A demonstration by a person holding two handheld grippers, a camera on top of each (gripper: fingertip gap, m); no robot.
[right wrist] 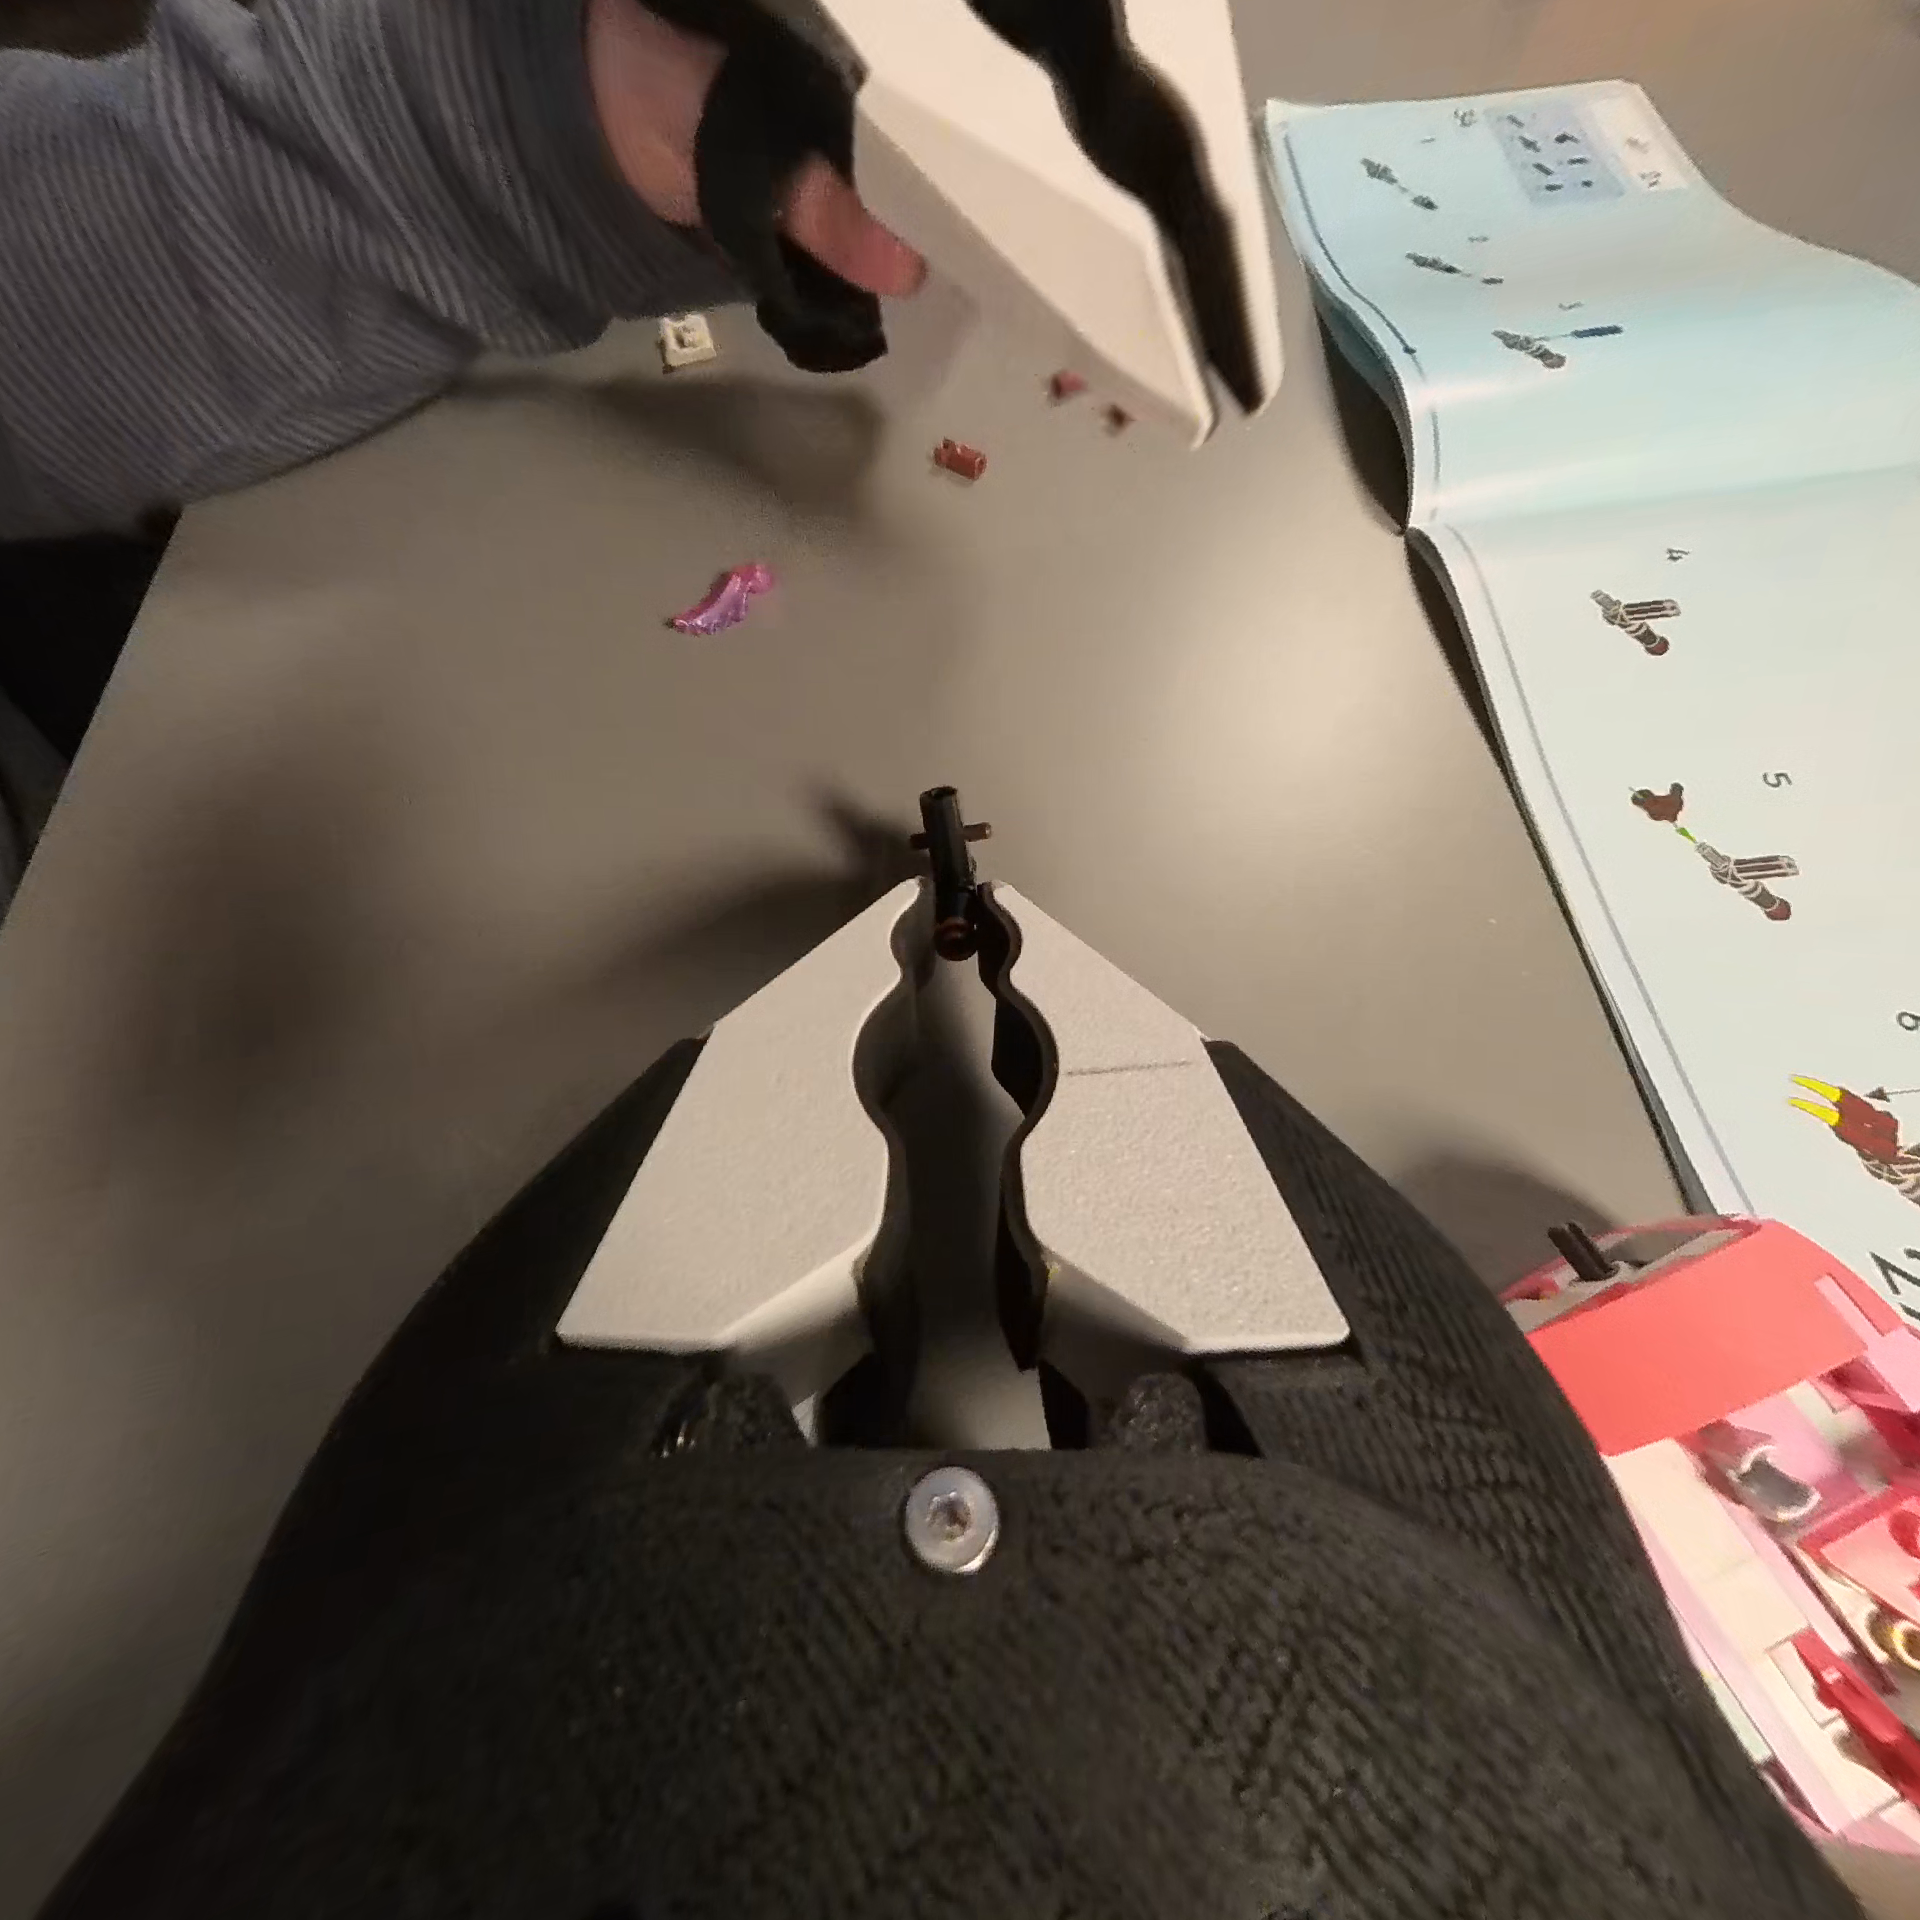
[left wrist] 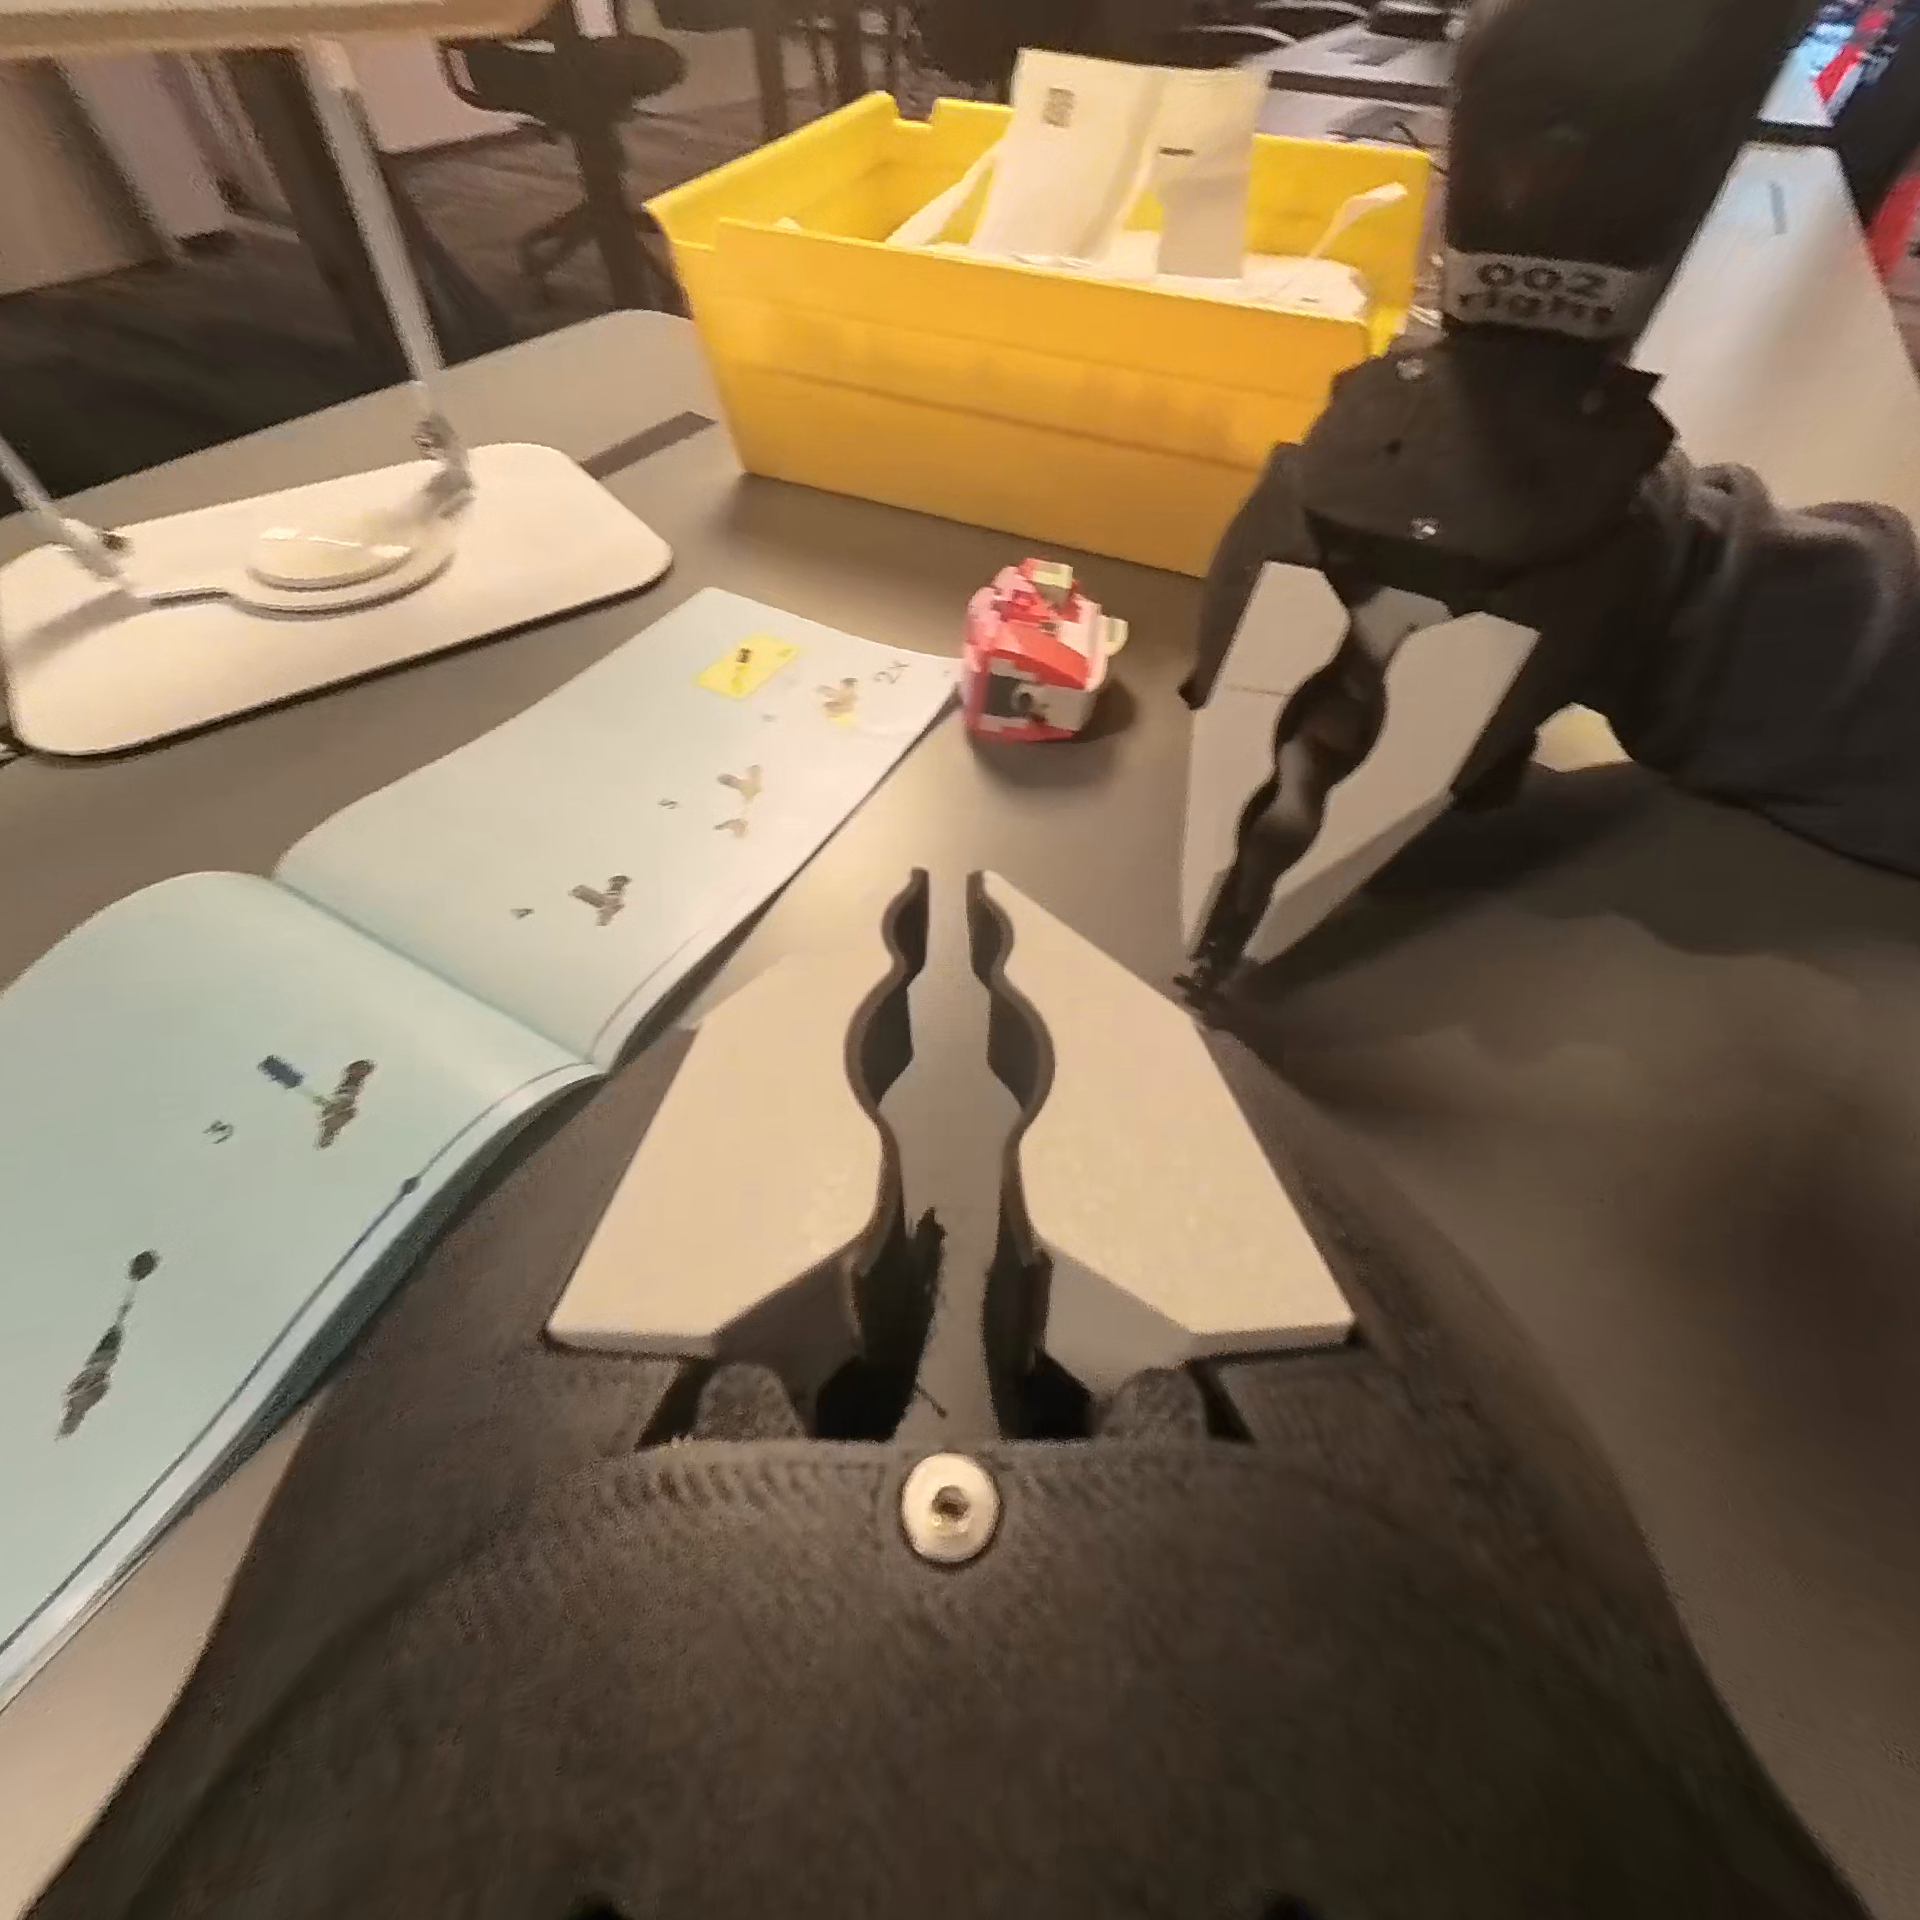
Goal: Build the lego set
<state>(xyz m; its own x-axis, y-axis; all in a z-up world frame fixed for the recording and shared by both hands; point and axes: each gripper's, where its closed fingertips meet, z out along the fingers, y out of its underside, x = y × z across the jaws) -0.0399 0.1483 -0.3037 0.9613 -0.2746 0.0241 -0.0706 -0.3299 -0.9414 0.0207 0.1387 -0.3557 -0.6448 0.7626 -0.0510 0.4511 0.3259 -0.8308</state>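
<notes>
The right gripper [right wrist: 948,896] pinches a small black toy-brick pin assembly [right wrist: 943,844], thin, with a short crossbar, above the middle of the grey table [right wrist: 520,883]. The left gripper [left wrist: 943,881] has its fingers nearly together, nothing between, near the open instruction booklet [left wrist: 582,810].

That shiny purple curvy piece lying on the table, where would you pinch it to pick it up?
Probably across its narrow middle, coming straight down from above. The purple piece lies flat on the table, long and slim, with bare surface either side for the fingertips.
</notes>
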